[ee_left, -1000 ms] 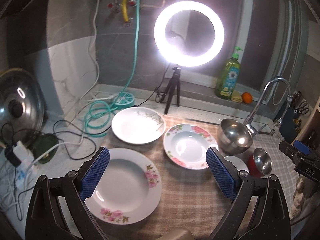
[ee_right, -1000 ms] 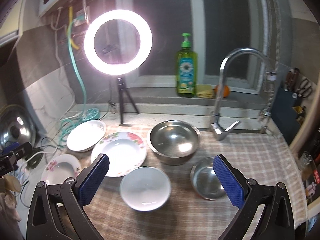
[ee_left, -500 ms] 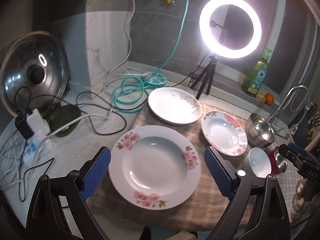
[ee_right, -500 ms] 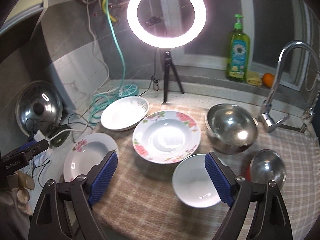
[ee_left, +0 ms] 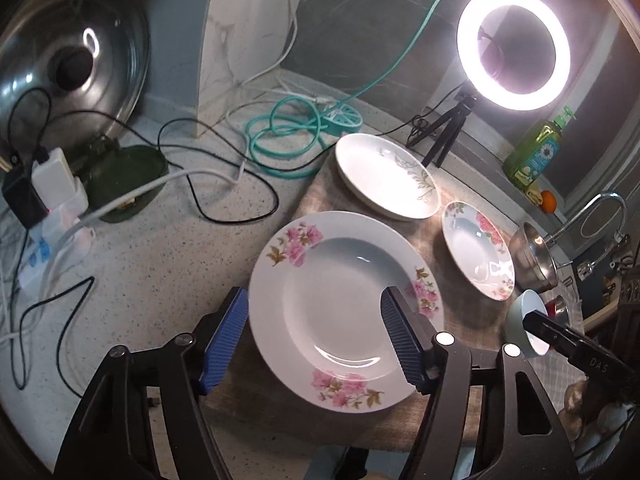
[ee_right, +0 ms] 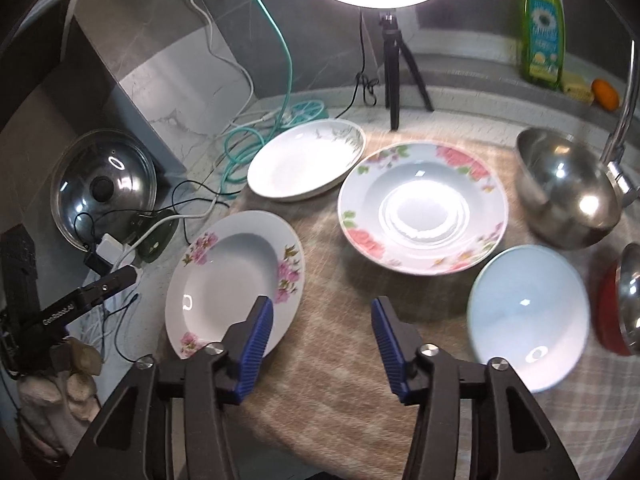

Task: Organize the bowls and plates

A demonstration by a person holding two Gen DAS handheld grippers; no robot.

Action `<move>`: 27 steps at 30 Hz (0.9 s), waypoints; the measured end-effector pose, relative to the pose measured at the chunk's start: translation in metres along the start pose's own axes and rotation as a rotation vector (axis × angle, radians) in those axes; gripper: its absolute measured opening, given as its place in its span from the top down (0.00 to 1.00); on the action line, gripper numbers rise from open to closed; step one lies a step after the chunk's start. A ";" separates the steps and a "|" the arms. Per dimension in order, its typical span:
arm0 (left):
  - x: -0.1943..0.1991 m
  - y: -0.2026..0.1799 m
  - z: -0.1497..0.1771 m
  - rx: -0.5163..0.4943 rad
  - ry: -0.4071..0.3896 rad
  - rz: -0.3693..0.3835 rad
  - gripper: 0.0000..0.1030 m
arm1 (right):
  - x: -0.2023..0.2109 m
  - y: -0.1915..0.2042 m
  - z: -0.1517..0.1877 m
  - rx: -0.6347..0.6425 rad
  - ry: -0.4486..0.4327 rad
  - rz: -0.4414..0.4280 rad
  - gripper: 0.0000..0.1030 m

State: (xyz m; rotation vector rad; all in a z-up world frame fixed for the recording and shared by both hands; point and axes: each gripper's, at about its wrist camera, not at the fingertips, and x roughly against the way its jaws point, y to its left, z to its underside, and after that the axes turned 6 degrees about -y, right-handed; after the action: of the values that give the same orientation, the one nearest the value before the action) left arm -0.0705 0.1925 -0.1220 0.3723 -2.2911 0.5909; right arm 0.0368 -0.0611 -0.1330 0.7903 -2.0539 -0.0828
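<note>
We bring both closing, empty grippers, left gripper (ee_left: 314, 334) and right gripper (ee_right: 322, 346), onto the pink-flowered plate (ee_left: 346, 308) (worktop's left edge), needing rim grips.

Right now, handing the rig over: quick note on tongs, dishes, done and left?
Left tongs: closing, left rim of the pink-flower plate between the jaws, not gripped.
Right tongs: closing on nothing, over the cloth.
Dishes: leaf-print plate, red-flower plate, white bowl, large steel bowl and small steel bowl all lie separate.
Done: nothing stacked.
Left: everything.
</note>
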 end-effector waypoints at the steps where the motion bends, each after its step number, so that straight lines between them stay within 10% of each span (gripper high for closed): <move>1: -0.004 0.005 -0.001 0.003 0.009 0.000 0.40 | -0.005 0.000 0.001 -0.016 0.010 -0.009 0.56; 14: -0.048 0.038 -0.011 0.050 0.129 0.078 0.58 | -0.053 -0.007 0.009 -0.159 0.102 -0.059 0.79; 27: -0.069 0.047 -0.015 0.042 0.196 0.101 0.61 | -0.084 -0.009 0.013 -0.242 0.150 -0.092 0.80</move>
State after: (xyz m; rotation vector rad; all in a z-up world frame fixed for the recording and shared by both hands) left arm -0.0336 0.2463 -0.1760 0.2094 -2.1211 0.6964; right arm 0.0639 -0.0240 -0.2057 0.7169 -1.8249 -0.3085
